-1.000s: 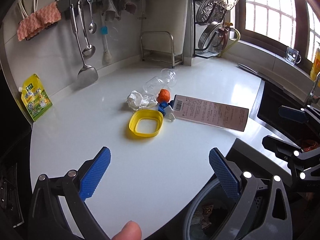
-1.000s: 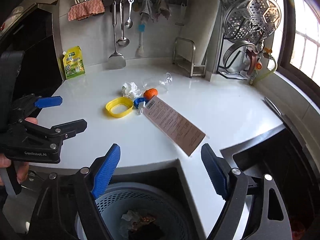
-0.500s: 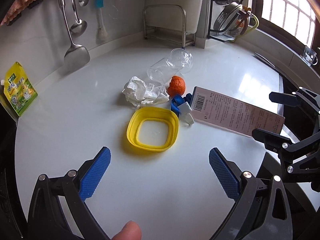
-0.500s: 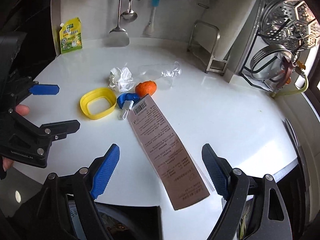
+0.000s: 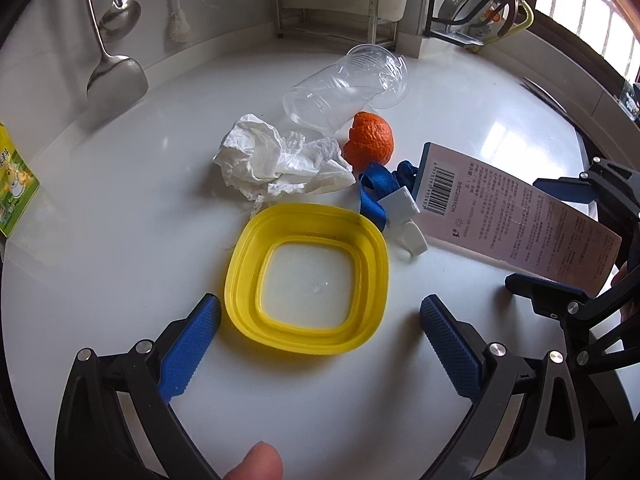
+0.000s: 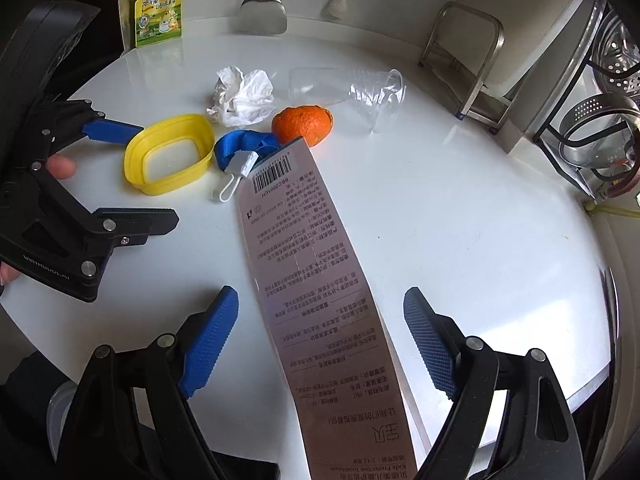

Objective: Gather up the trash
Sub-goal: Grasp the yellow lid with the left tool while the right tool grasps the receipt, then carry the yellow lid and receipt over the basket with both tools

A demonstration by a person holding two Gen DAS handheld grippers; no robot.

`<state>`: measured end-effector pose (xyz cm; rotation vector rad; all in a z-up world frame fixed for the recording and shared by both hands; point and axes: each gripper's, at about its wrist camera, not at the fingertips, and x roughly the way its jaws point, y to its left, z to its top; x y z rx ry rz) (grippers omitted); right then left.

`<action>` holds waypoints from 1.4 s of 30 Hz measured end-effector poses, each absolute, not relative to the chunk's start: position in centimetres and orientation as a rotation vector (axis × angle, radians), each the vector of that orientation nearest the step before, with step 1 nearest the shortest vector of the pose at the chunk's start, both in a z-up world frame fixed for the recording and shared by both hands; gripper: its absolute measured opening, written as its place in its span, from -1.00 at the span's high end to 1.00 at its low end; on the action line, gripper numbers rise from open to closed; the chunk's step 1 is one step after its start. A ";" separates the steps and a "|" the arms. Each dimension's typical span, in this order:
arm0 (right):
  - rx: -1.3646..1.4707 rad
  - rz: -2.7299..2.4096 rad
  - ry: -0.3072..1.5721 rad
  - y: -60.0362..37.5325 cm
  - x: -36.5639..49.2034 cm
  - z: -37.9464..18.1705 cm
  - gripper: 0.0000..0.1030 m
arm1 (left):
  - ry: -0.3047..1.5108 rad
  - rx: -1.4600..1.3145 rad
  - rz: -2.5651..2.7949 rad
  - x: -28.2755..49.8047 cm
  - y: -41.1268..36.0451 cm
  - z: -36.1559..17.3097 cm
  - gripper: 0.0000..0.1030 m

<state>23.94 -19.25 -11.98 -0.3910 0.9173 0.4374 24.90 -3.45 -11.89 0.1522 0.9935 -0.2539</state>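
Note:
On the white counter lies a yellow square lid (image 5: pixel 306 282) (image 6: pixel 168 154), and my left gripper (image 5: pixel 320 326) (image 6: pixel 132 172) stands open just in front of it, fingers either side of its near edge. Behind it sit a crumpled white tissue (image 5: pixel 276 160) (image 6: pixel 242 98), an orange peel (image 5: pixel 370 142) (image 6: pixel 302 124), a clear plastic cup on its side (image 5: pixel 346 88) (image 6: pixel 348 92) and a blue strap with a white clip (image 5: pixel 378 196) (image 6: pixel 240 150). A long pink packaging card (image 5: pixel 516 220) (image 6: pixel 320 296) runs between the open fingers of my right gripper (image 6: pixel 320 330) (image 5: pixel 560 240).
A yellow-green pouch (image 6: pixel 159 10) (image 5: pixel 12 188) leans on the back wall at the left. A spatula (image 5: pixel 116 80), a ladle and a brush hang on the wall. A steel rack (image 6: pixel 466 62) and a dish rack with strainers (image 6: pixel 596 132) stand at the back right.
Both grippers have moved forward over the counter and lower, away from the bin. The left now brackets the yellow lid's near edge; the right now straddles the pink card.

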 end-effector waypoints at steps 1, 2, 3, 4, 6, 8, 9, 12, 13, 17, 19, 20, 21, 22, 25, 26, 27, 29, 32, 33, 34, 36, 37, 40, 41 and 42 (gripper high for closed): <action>-0.367 0.442 0.922 -19.5 24.1 -12.1 -0.56 | 0.990 0.150 -0.256 25.0 -3.4 -11.9 -0.89; -0.345 0.451 0.929 -19.7 24.3 -12.1 -0.56 | 0.985 0.149 -0.259 25.2 -3.3 -11.8 -0.86; -0.321 0.463 0.940 -19.9 24.5 -12.2 -0.56 | 0.975 0.146 -0.260 25.2 -3.3 -11.8 -0.73; -0.296 0.477 0.955 -20.0 24.7 -12.3 -0.56 | 0.960 0.143 -0.258 25.3 -3.2 -11.6 -0.60; -0.287 0.493 0.963 -20.0 24.8 -12.3 -0.53 | 0.956 0.136 -0.259 25.3 -3.1 -11.2 -0.31; -0.290 0.510 0.960 -19.8 24.9 -12.0 -0.20 | 0.959 0.123 -0.262 25.2 -3.1 -11.0 -0.29; -0.292 0.517 0.965 -19.6 24.9 -11.8 0.12 | 0.956 0.124 -0.262 25.1 -3.1 -11.0 -0.29; -0.316 0.546 0.976 -18.7 24.5 -11.6 0.39 | 0.948 0.117 -0.259 24.6 -3.0 -10.9 -0.28; -0.328 0.542 0.971 -18.5 24.3 -11.5 0.39 | 0.944 0.112 -0.255 24.4 -2.9 -10.8 -0.28; -0.320 0.534 0.955 -18.2 23.7 -11.0 0.54 | 0.903 0.122 -0.244 23.4 -2.9 -9.7 -0.28; -0.296 0.533 0.945 -18.3 23.5 -10.5 0.72 | 0.886 0.126 -0.248 22.8 -2.8 -9.1 -0.28; -0.291 0.535 0.947 -18.2 23.4 -10.4 0.76 | 0.879 0.127 -0.250 22.6 -2.8 -8.8 -0.28; -0.297 0.527 0.945 -18.1 23.2 -10.4 0.78 | 0.873 0.128 -0.249 22.4 -2.7 -8.6 -0.28; -0.301 0.521 0.946 -18.0 23.1 -10.4 0.78 | 0.867 0.128 -0.248 22.2 -2.7 -8.3 -0.29; -0.305 0.516 0.957 -17.6 22.9 -10.4 0.79 | 0.858 0.119 -0.242 22.0 -2.3 -7.9 -0.29; -0.309 0.514 0.960 -17.3 22.8 -10.3 0.79 | 0.857 0.116 -0.241 21.9 -2.1 -7.8 -0.29; -0.315 0.508 0.964 -17.1 22.8 -10.3 0.79 | 0.857 0.116 -0.239 21.8 -2.0 -7.8 -0.29; -0.317 0.500 0.972 -17.0 23.0 -10.4 0.79 | 0.856 0.113 -0.239 21.7 -1.9 -7.8 -0.29; -0.302 0.499 1.020 -17.0 23.5 -11.2 0.78 | 0.858 0.110 -0.239 21.6 -1.7 -7.9 -0.29; -0.306 0.498 1.025 -17.0 23.6 -11.5 0.78 | 0.858 0.111 -0.237 21.6 -1.7 -7.9 -0.29; -0.300 0.498 1.016 -17.0 23.5 -11.5 0.79 | 0.858 0.110 -0.237 21.6 -1.6 -8.0 -0.29; -0.292 0.501 1.014 -17.0 23.4 -11.4 0.83 | 0.858 0.106 -0.240 21.4 -1.5 -8.0 -0.29; -0.297 0.497 1.010 -16.9 23.2 -11.4 0.84 | 0.857 0.107 -0.241 21.3 -1.5 -7.9 -0.29; -0.302 0.484 1.003 -16.8 22.8 -11.3 0.84 | 0.843 0.106 -0.236 21.0 -1.3 -7.5 -0.28; -0.303 0.484 1.000 -16.8 22.6 -11.2 0.84 | 0.838 0.099 -0.235 20.9 -1.2 -7.3 -0.28; -0.303 0.483 0.998 -16.7 22.4 -11.0 0.84 | 0.832 0.096 -0.234 20.7 -1.1 -7.0 -0.28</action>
